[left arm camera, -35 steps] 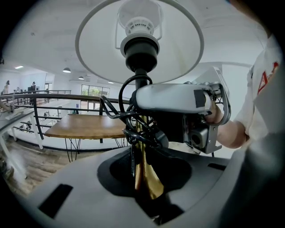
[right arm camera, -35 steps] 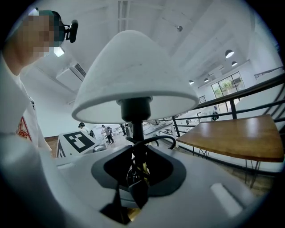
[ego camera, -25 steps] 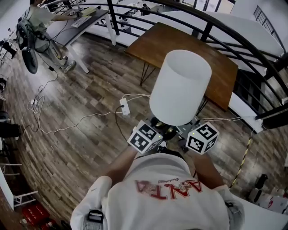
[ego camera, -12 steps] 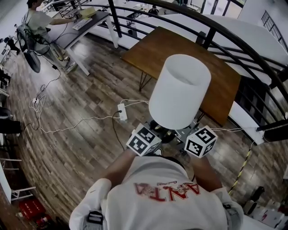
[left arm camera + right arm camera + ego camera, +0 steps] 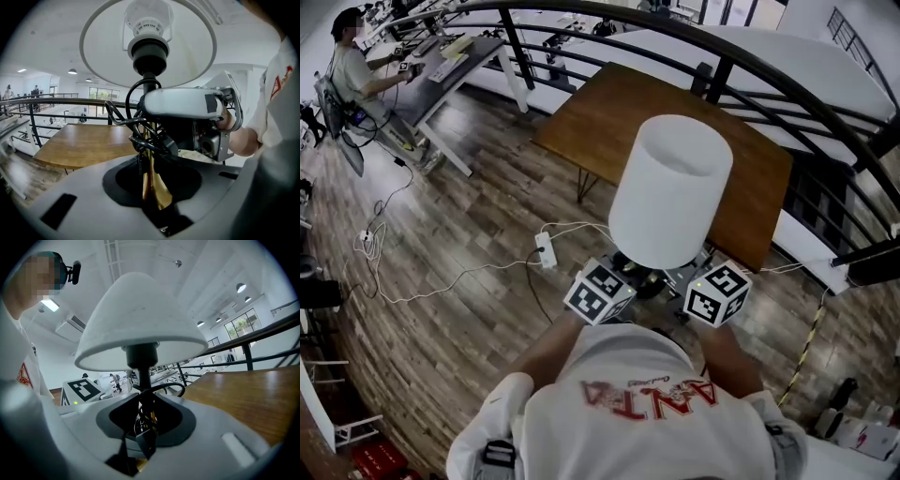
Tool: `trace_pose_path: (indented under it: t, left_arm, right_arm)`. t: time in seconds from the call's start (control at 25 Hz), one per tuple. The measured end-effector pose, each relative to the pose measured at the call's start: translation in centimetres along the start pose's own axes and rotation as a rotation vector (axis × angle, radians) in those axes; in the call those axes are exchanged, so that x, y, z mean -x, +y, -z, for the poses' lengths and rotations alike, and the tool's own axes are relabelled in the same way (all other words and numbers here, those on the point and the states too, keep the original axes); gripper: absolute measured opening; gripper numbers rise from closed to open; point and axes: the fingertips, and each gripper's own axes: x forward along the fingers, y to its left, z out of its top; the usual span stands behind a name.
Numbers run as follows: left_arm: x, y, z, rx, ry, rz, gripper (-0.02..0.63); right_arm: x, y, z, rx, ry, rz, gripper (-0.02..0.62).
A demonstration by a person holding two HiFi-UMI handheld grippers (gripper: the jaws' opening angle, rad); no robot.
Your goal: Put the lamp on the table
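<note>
Two grippers, one table lamp (image 5: 670, 192), and I carry it in the air in front of my chest, over the plank floor (image 5: 469, 309) and just short of the near edge of the wooden table (image 5: 609, 112); it is not on the table yet. The left gripper (image 5: 152, 187) has its jaws closed in on the brass stem (image 5: 153, 180) low down. The right gripper (image 5: 143, 427) comes in from the other side with its jaws only part-way apart, clamped on the same stem where the black cord (image 5: 136, 126) is bundled round it. Nothing else is in either gripper. My handling guess is that it is not heavy but is top-heavy, with the big white drum shade (image 5: 140, 319) sitting high above the grip. The shade looks thin and easy to dent, so I keep off it and off the black socket (image 5: 149, 49). The stem is stiff metal, smooth and probably slippery, so a low grip from both sides is the right place. The loose cord loops could snag or get pinched under the base. The long axis runs along the stem, roughly upright, with the shade end up and the open top facing my head. The base end points down, and I cannot see the base below the jaws.
</note>
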Motion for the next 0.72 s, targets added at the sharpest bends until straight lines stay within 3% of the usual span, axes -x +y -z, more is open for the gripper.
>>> trace_pose_path:
  t: [0.72]
  left_arm:
    - [-2.7,15.6,-7.6,-0.055,0.002,0.091,0.103]
  right_arm:
    - [-12.4,-9.2,-8.3,-0.002,-0.046,0.099,0.101]
